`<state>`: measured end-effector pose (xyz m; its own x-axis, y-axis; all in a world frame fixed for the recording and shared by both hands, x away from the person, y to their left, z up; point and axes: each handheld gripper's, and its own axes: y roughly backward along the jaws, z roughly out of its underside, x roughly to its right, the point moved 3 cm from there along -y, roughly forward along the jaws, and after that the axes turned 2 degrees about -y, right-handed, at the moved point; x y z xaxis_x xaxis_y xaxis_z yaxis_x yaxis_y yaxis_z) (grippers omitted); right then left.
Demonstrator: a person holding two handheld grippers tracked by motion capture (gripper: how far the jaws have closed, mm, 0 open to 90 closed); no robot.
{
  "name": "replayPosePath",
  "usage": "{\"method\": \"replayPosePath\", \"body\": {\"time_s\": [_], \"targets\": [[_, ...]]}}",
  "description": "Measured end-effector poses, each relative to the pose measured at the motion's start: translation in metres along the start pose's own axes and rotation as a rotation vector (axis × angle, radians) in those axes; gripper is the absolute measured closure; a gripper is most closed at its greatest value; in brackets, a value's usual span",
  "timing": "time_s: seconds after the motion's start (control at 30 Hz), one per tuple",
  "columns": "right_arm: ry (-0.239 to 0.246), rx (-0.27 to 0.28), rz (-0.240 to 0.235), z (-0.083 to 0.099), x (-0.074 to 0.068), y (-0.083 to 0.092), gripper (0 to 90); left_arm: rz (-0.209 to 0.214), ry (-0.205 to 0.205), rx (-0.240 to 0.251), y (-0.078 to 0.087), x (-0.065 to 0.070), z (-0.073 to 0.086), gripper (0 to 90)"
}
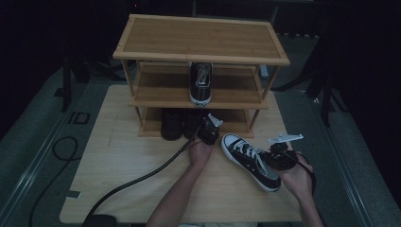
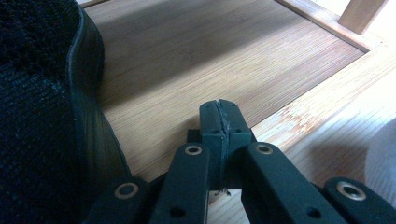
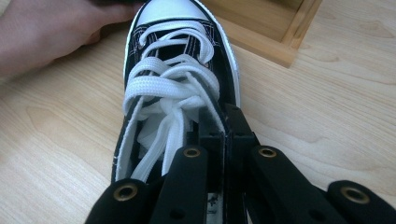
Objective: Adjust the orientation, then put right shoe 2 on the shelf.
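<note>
Sneaker pinched by its collar, heading for the rack

The right gripper [image 3: 223, 122] is clenching the side collar of the black sneaker [image 1: 250, 160], which is sitting on the table [image 1: 118, 156] just in front of the shoe rack [image 1: 201, 52]. The left gripper [image 2: 219, 116] is resting clenched and empty at the bottom shelf beside a dark shoe [image 2: 42, 107]. Such a thin fabric grip is risking the sneaker swinging, slipping out, or catching the shelf edge.

The letters "ID" stand in dark marking on the grey floor [image 1: 78, 117] left of the table. Nothing can be read on the shoes or the wooden rack.
</note>
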<state>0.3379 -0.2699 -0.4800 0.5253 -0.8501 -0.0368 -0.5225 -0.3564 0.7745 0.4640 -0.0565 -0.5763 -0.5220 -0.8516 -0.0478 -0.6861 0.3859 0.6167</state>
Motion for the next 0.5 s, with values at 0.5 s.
{"method": "replayPosePath", "body": {"time_s": [0.5], "targets": [[-0.019, 0.023, 0.010, -0.0088, 0.0102, 0.0058, 88.6, 0.005, 0.005, -0.001, -0.0004, -0.0004, -0.0001, 90.0]]}}
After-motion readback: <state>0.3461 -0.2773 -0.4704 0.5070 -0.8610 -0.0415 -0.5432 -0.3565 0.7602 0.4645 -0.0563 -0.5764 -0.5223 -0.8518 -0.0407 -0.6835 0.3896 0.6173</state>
